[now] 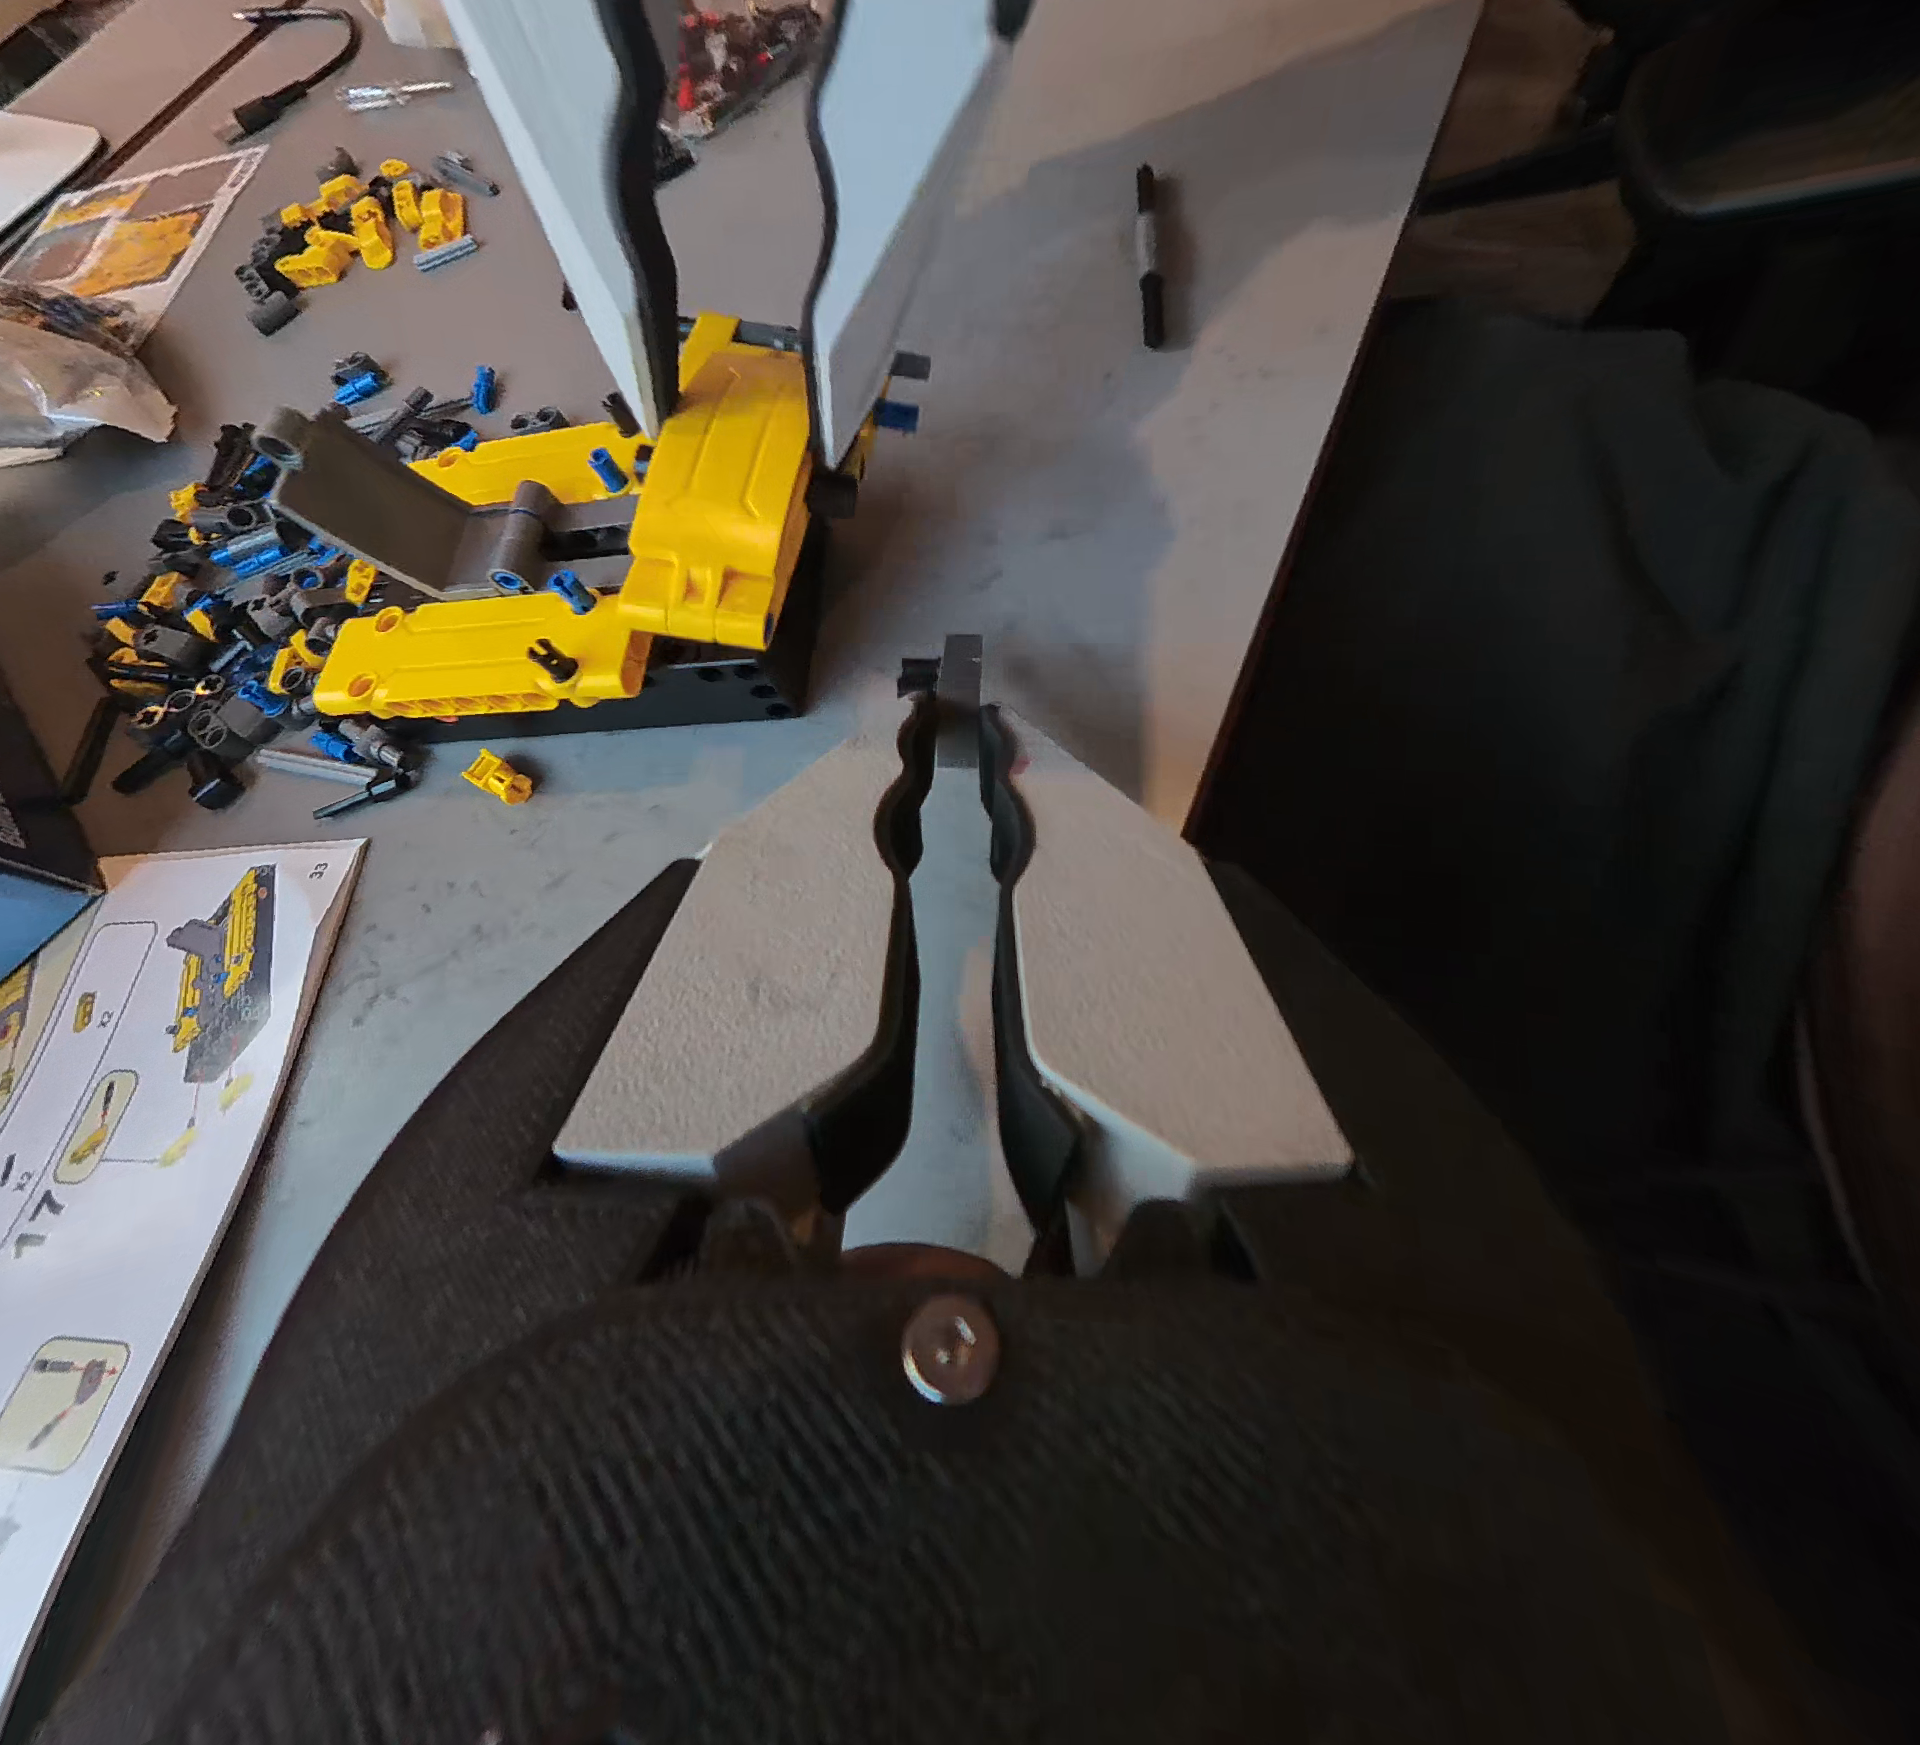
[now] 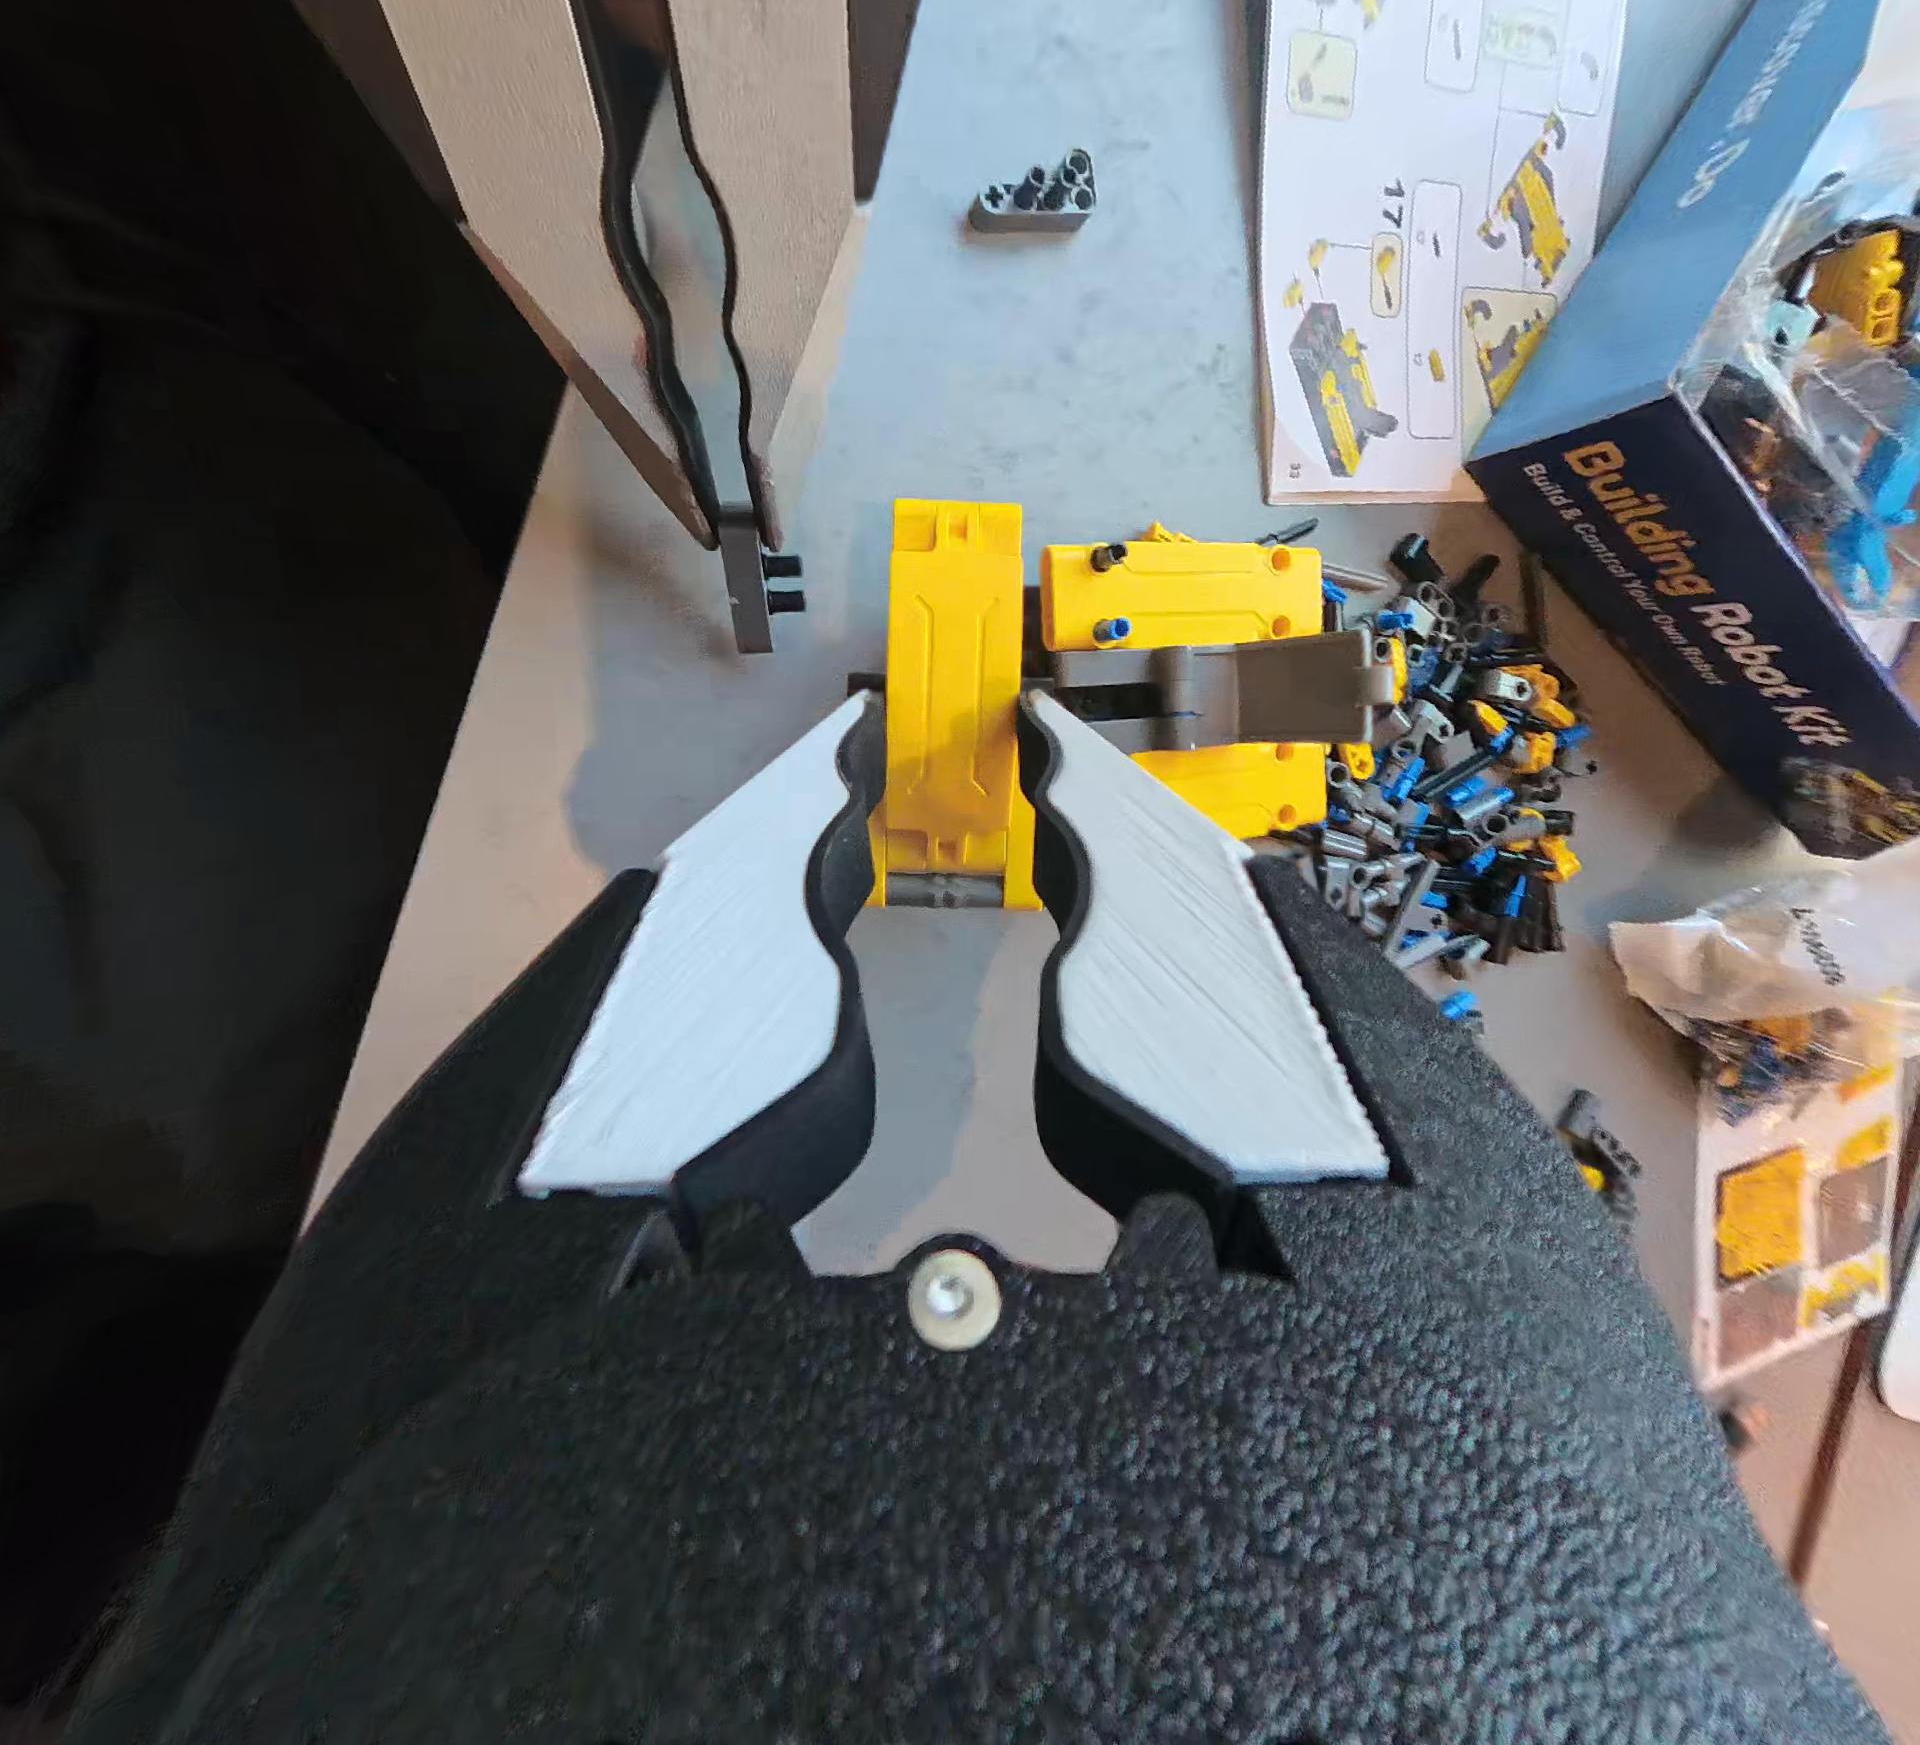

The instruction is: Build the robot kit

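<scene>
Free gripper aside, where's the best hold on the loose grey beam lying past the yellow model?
Probably across the grey beam's long flat sides, coming straight down from above. It lies flat on the table with open space all round; its black pins stick up at one end, so close on the bare end.

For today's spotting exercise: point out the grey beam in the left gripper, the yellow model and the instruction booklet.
grey beam (image 2: 750,592): right wrist view, its flat face.
yellow model (image 2: 951,708): right wrist view, top panel.
instruction booklet (image 1: 156,1072): left wrist view, open page.

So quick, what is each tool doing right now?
Left tool: closed on a small grey beam with black pins.
Right tool: closed on the yellow model.
</scene>
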The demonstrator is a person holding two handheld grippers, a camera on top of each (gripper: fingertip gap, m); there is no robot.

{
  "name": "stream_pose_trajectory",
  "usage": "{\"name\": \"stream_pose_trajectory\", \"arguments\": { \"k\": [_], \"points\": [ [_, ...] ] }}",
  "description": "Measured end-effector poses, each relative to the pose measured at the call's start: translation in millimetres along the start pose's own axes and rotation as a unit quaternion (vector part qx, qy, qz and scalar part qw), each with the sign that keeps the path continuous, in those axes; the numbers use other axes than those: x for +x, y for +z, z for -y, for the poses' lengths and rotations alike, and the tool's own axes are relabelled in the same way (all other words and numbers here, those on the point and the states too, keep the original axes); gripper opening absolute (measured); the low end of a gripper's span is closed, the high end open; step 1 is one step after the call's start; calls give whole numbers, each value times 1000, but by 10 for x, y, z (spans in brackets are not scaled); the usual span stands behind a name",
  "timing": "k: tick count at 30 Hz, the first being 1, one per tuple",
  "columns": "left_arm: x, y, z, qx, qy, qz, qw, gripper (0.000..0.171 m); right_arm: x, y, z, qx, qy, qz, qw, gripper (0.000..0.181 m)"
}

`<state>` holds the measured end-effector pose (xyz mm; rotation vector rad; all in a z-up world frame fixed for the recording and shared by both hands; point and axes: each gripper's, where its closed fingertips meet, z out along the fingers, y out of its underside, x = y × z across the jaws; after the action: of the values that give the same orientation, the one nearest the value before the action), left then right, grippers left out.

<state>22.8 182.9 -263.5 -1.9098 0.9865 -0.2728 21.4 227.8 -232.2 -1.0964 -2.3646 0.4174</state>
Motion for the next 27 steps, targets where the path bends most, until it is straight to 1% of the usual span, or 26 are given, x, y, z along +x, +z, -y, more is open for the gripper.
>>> {"name": "stream_pose_trajectory", "arguments": {
  "k": [4, 7, 9, 27],
  "points": [
    [39, 21, -34, -10, 30, 8, 999, 5, -67, 67, -9, 1, -1, 21, 1000, 25],
    [33, 11, -24, -5, 24, 7, 1000, 5, -45, 166, -87, -26, -6, 15, 1000, 25],
    [22, 3, -15, 0, 17, 7, 1000, 5, -10, 195, -106, -32, -6, 6, 999, 25],
    [28, 7, -29, -2, 6, -2, 1000, 4, 27, 165, -131, -30, -5, -6, 1000, 27]
  ]
}}
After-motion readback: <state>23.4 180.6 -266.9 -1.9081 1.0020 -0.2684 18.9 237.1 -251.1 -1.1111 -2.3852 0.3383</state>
